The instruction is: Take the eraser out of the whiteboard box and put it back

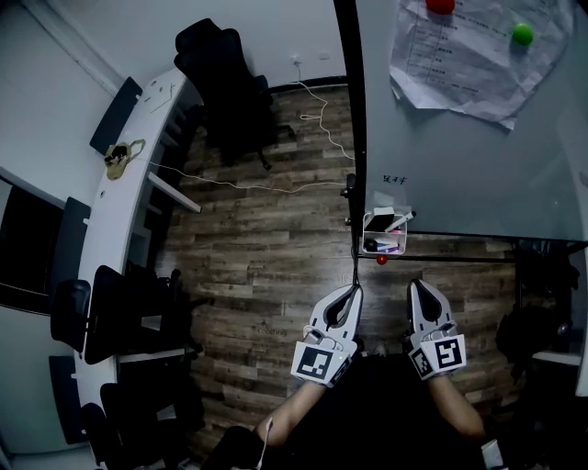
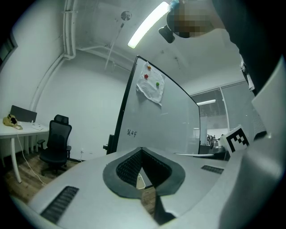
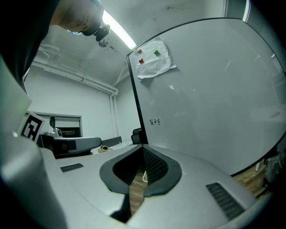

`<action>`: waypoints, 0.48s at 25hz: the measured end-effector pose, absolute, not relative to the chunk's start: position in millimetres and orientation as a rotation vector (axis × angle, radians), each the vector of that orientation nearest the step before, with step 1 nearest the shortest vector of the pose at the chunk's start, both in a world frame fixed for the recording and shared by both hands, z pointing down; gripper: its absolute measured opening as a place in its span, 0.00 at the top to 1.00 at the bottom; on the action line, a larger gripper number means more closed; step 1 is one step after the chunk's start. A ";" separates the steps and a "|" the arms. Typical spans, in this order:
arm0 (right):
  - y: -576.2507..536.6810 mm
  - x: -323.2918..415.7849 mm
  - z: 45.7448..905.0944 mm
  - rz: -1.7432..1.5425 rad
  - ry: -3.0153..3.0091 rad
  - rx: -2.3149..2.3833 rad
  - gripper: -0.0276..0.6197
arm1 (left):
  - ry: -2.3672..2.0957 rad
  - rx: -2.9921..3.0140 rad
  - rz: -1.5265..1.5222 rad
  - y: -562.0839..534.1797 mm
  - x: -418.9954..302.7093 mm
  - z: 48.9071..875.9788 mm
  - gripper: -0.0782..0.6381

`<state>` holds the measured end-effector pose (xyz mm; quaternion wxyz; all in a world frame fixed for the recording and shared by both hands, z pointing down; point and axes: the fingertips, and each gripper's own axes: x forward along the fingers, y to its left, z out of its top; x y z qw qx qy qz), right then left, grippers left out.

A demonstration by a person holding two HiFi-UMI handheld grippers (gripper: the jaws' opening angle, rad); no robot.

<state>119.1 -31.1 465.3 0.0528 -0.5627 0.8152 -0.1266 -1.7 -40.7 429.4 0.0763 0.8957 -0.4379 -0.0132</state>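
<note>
The whiteboard box (image 1: 384, 234) hangs on the lower left corner of the whiteboard (image 1: 459, 156). In it lie a white block (image 1: 378, 222) that may be the eraser, a marker (image 1: 401, 218) and some purple items. My left gripper (image 1: 352, 291) is below the box, in line with the board's black edge, jaws shut and empty. My right gripper (image 1: 415, 285) is beside it to the right, also shut on nothing. Both point level toward the board. In the left gripper view the jaws (image 2: 142, 150) meet at the tips; in the right gripper view the jaws (image 3: 144, 146) do too.
A crumpled paper (image 1: 473, 55) is pinned to the board with a red magnet (image 1: 440, 5) and a green magnet (image 1: 523, 34). A black office chair (image 1: 225, 83) and a curved white desk (image 1: 115, 220) stand to the left. A white cable (image 1: 239, 184) runs across the wooden floor.
</note>
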 end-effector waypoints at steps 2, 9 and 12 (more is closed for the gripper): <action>-41.1 118.3 465.6 -0.378 2.471 -1.723 0.93 | -1.309 2.679 -0.034 -51.0 -3.7 431.8 0.88; -68.8 111.7 477.2 -0.408 2.475 -1.755 0.93 | -1.272 2.685 -0.059 -75.5 -6.1 431.4 0.88; -79.6 109.7 485.0 -0.441 2.477 -1.773 0.93 | -1.280 2.666 -0.024 -86.0 -11.8 438.0 0.88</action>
